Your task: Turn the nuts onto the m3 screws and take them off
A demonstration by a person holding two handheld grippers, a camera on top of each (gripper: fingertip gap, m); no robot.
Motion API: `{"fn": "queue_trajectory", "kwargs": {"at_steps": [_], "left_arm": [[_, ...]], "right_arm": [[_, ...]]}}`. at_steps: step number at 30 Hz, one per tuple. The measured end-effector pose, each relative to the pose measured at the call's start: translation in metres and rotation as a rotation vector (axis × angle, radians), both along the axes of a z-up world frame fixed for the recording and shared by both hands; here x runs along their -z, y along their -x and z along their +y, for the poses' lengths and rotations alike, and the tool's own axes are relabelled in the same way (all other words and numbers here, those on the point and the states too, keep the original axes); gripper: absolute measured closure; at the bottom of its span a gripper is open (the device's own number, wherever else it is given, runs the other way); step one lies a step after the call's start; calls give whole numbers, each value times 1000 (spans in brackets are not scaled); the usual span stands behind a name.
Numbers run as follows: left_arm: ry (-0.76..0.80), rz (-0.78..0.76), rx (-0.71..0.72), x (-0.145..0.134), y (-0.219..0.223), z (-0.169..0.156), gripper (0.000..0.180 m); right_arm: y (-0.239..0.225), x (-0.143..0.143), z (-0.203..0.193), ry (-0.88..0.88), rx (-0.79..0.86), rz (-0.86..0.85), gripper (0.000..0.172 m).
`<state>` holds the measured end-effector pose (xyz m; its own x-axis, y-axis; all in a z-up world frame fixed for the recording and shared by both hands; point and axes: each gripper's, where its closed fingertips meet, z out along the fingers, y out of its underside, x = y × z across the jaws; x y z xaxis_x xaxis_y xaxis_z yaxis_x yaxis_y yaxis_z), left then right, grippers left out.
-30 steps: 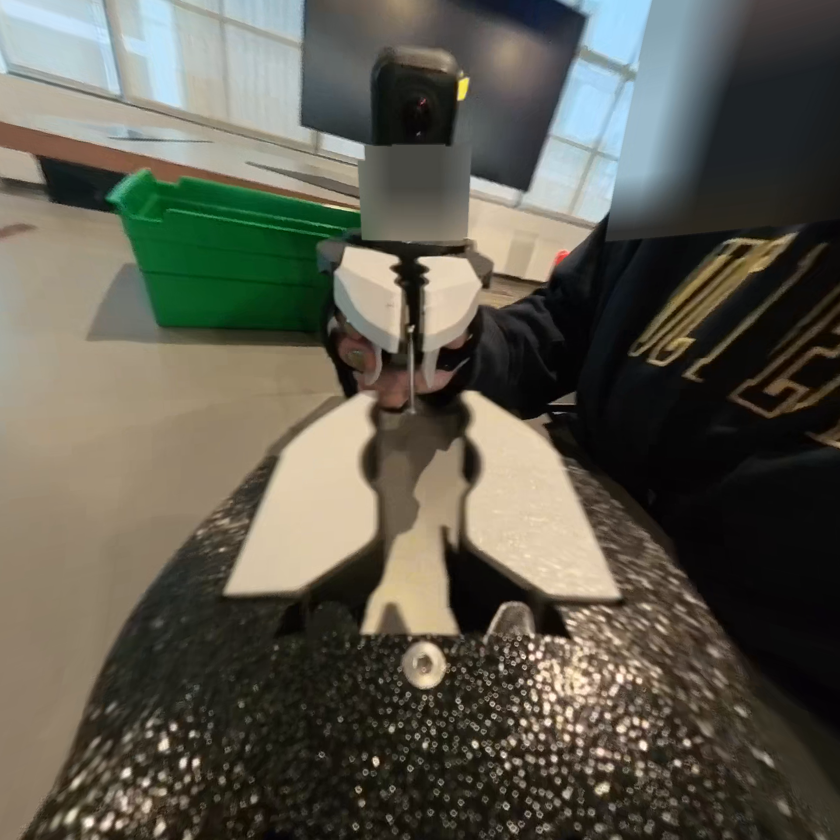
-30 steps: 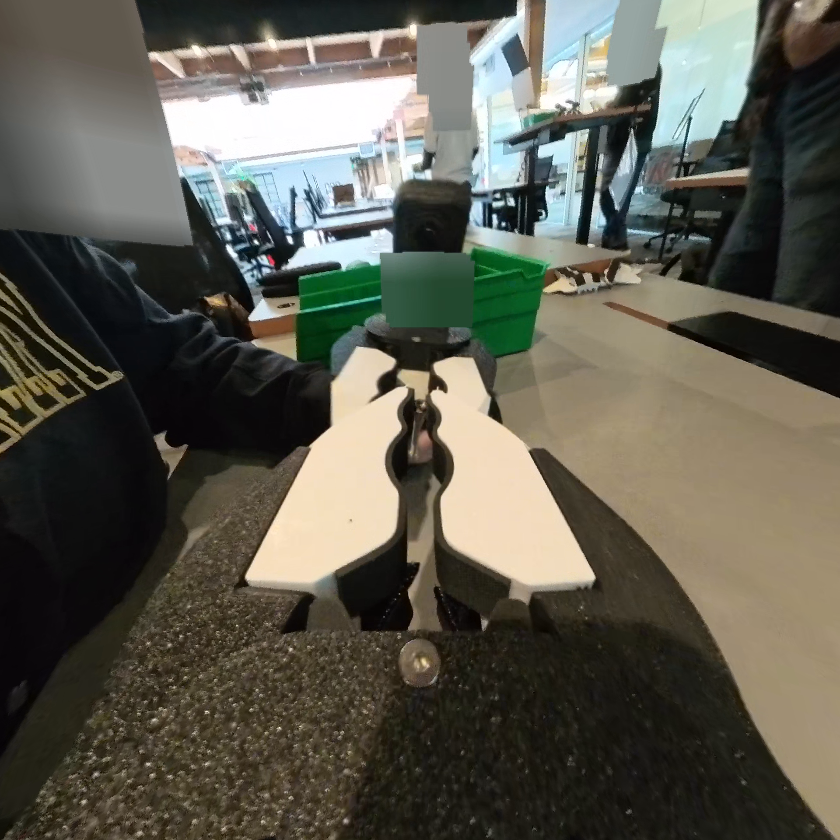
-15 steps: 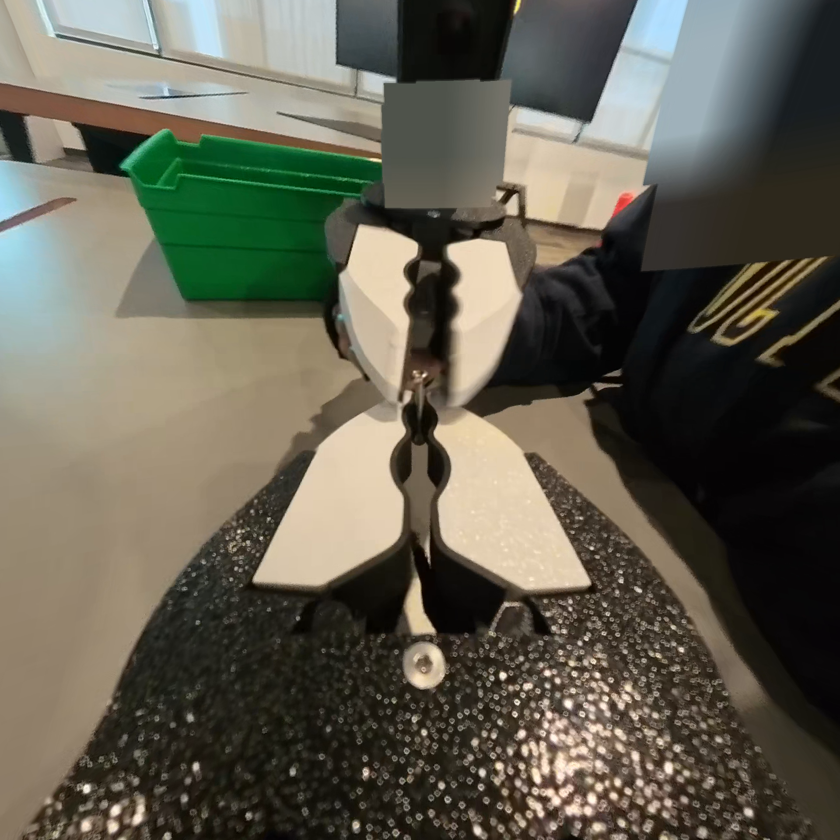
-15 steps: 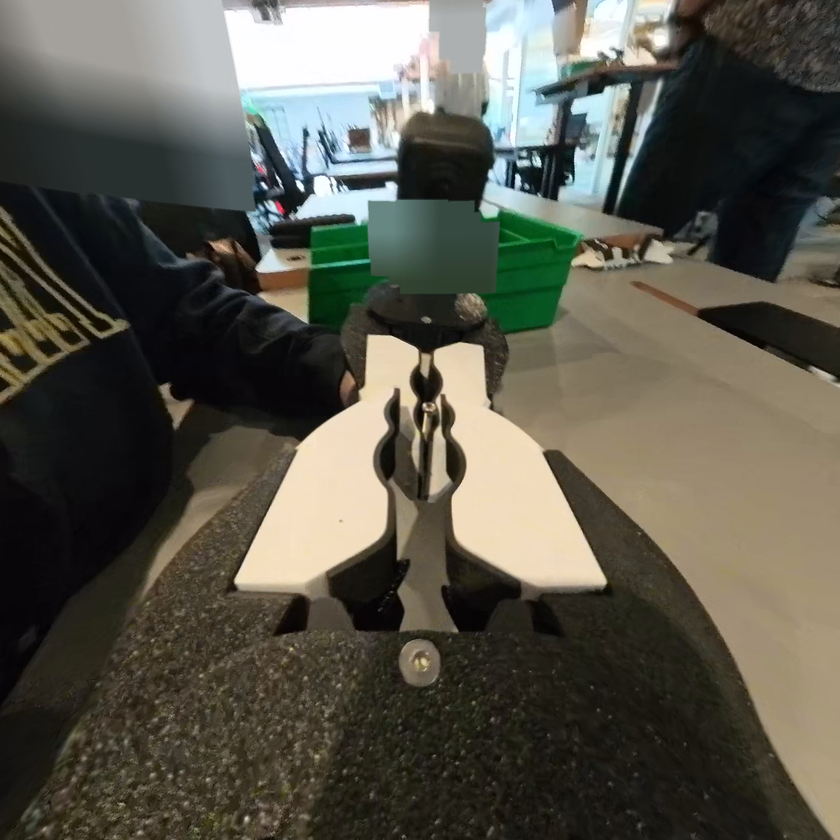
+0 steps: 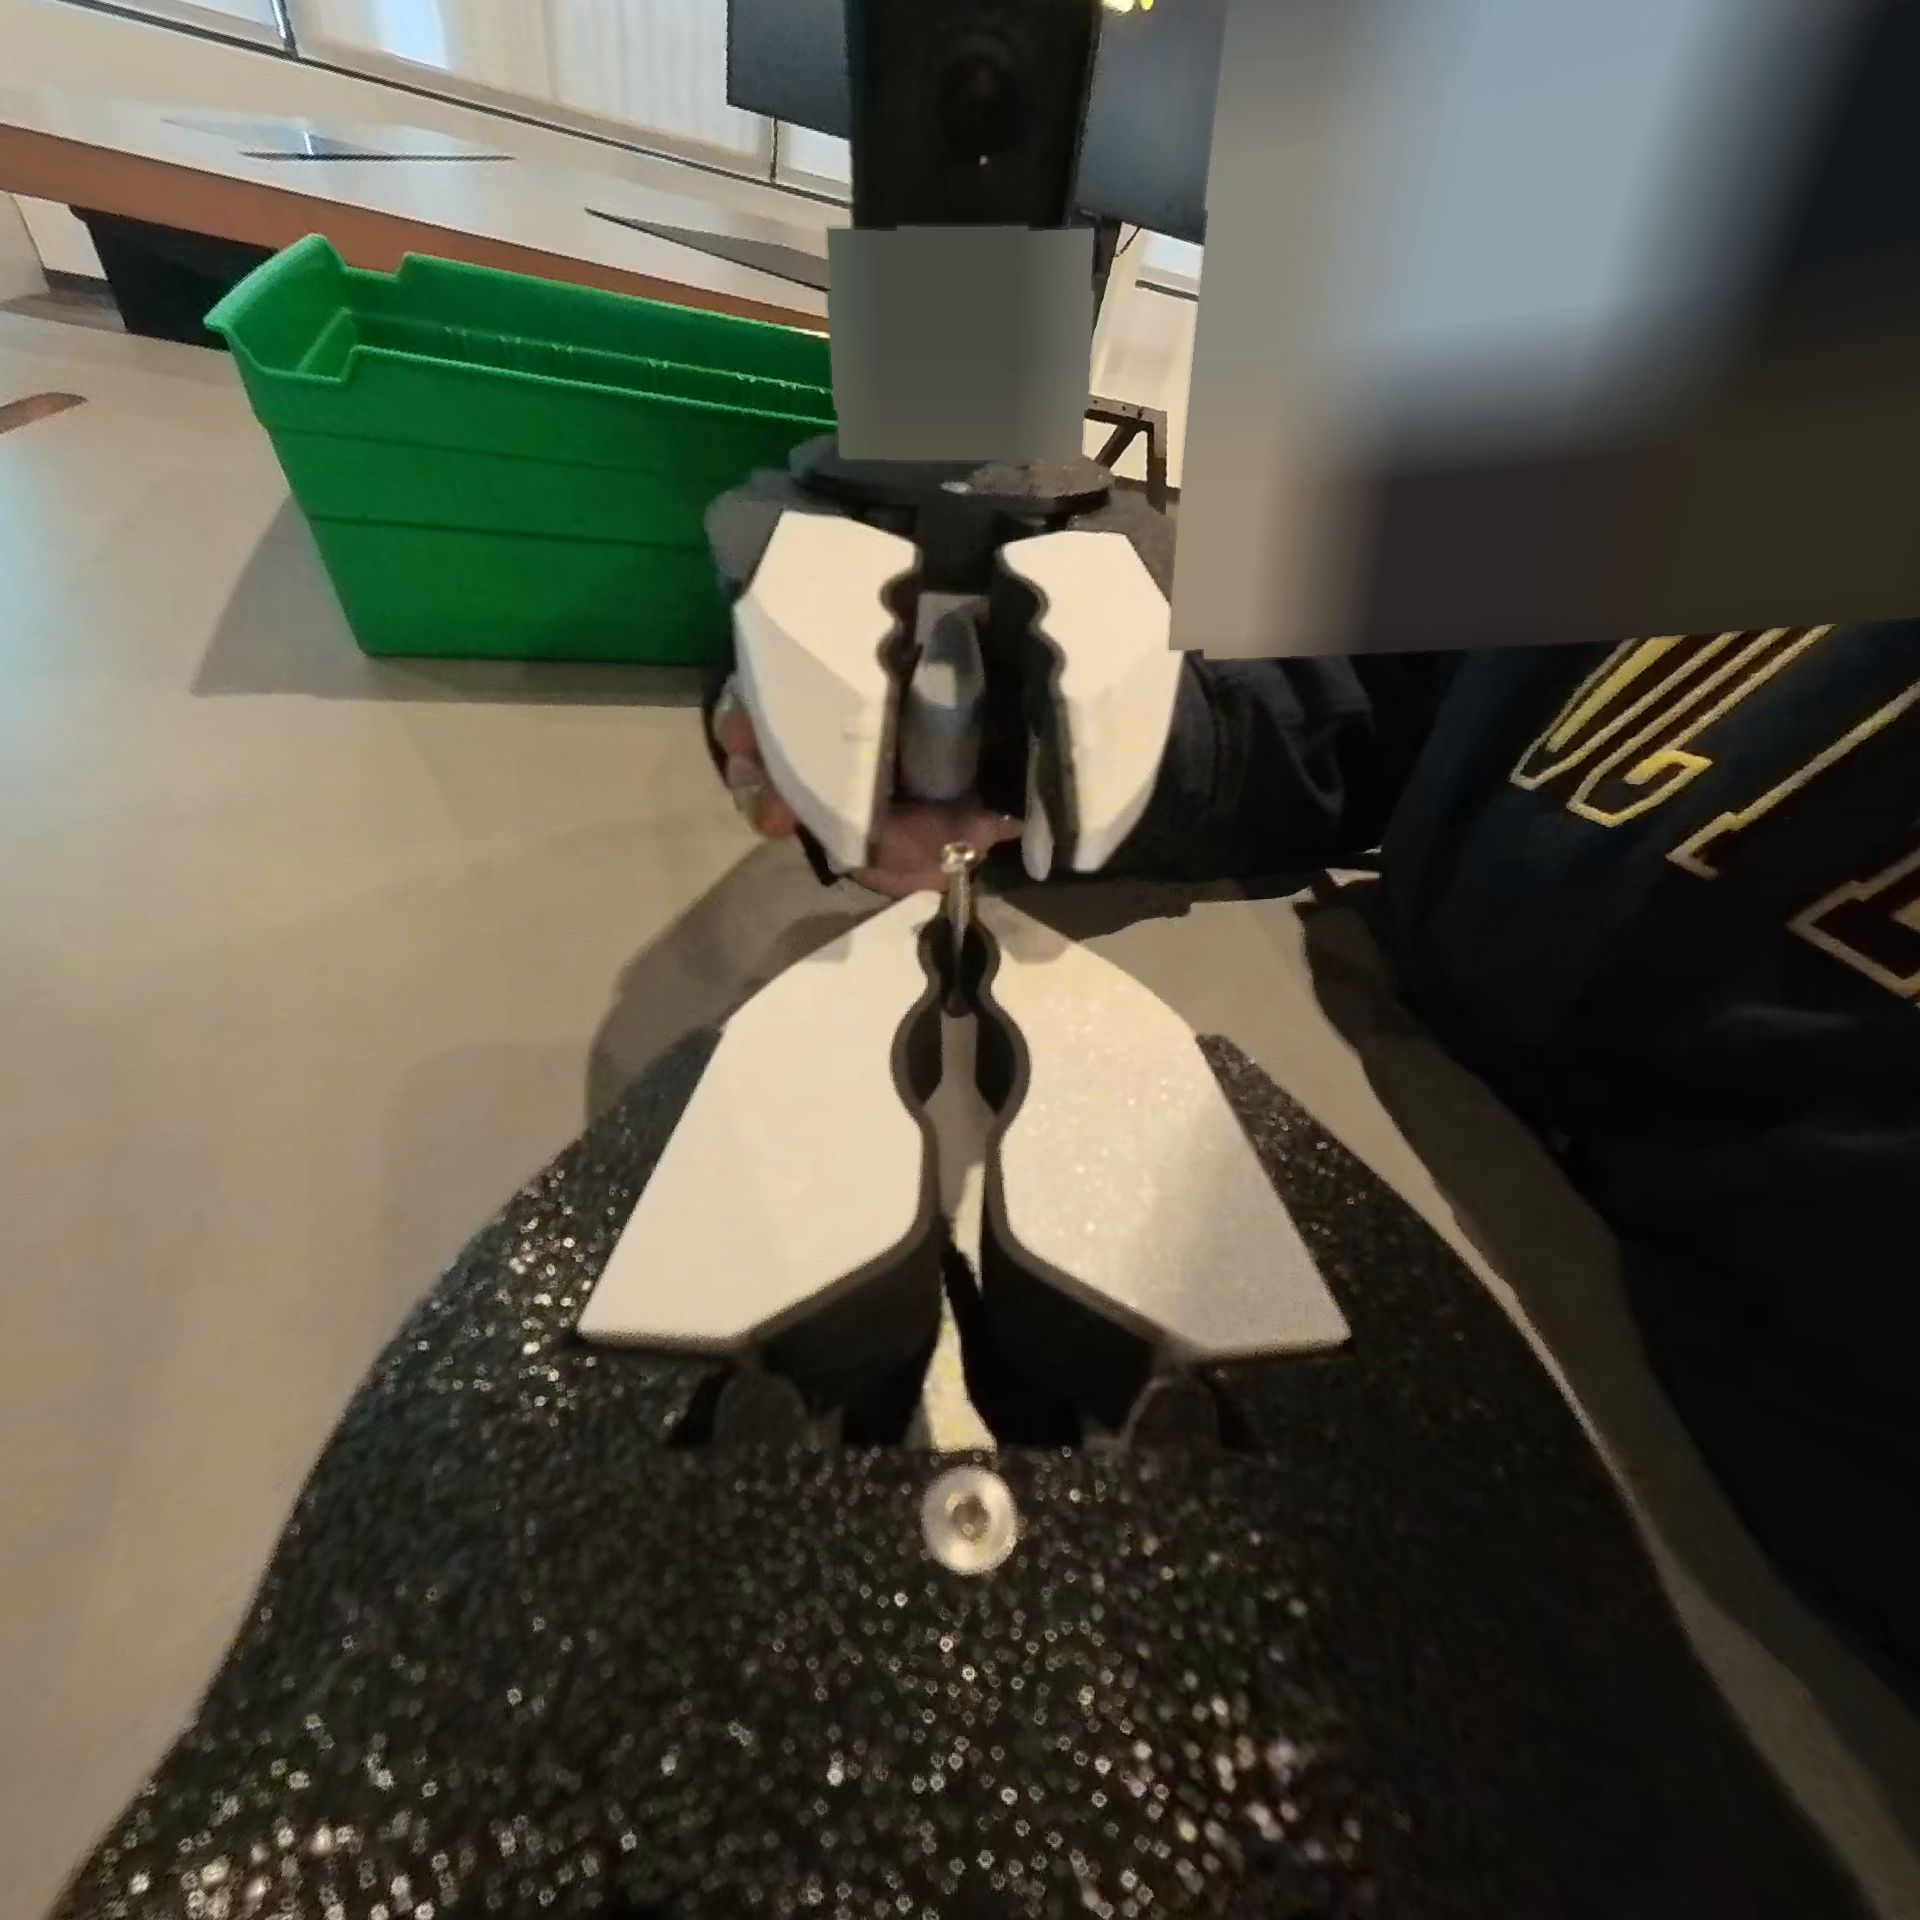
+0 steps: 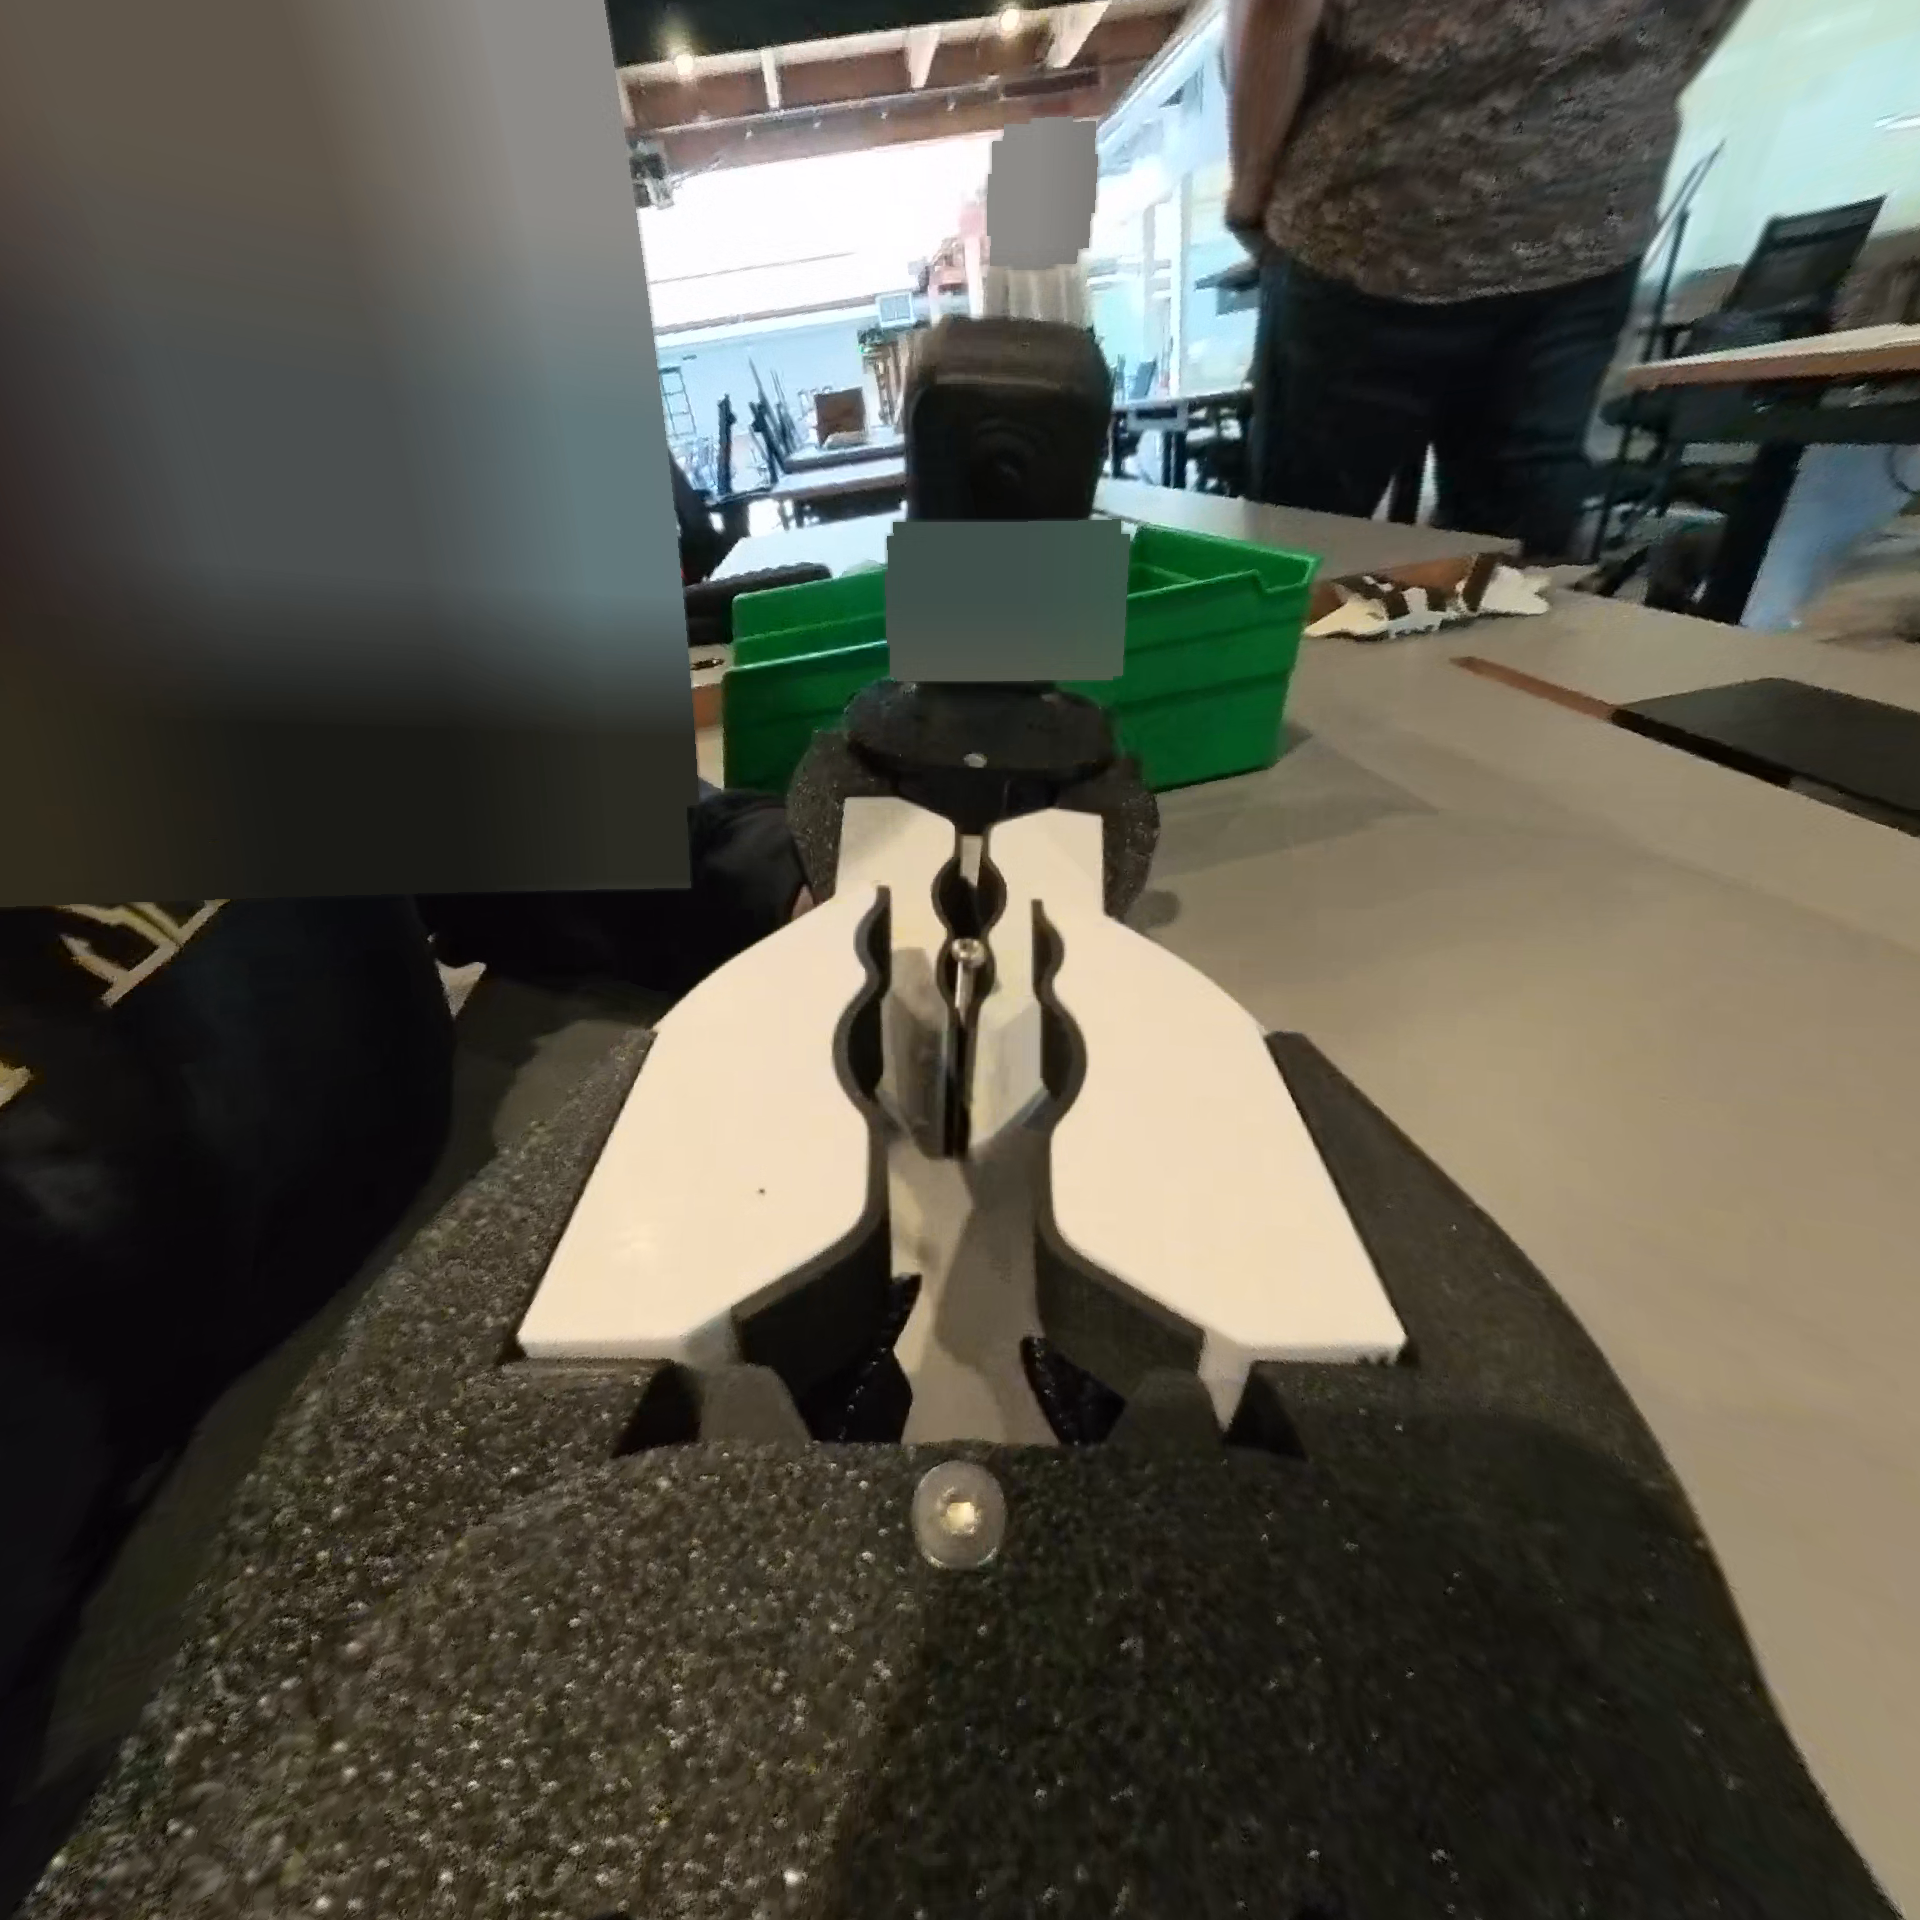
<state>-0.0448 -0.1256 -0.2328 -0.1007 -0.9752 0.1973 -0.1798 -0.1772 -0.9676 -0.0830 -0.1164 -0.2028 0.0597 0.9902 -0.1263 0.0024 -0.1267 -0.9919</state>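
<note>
Screw [image 5: 961, 894]: one thin silvery M3, round head outward
Left gripper [image 5: 961, 920]: clamped shut on the screw's shank
Right gripper [image 6: 961, 935]: jaws apart, holding nothing
Green bin [image 5: 499, 488]: one, behind

From my remote station, the only lettering I can see is large yellow-outlined print across the person's dark sweatshirt [image 5: 1704, 831], cropped and partly hidden; the green bin [image 5: 520, 488] on the bench bears no legible markings.
</note>
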Motion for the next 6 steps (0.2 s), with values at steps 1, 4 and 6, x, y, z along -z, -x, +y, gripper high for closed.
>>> {"fn": "queue_trajectory", "kwargs": {"at_steps": [1,4,6], "left_arm": [[1,-1,-3,0,0,0,180],[15,-15,-1,-2,2,1,180],[2,3,9,0,1,-1,180]], "right_arm": [[5,1,-3,-1,-22,-16,145],[4,6,-10,0,-51,-53,143],[-9,8,-8,16,-55,-51,154]]}}
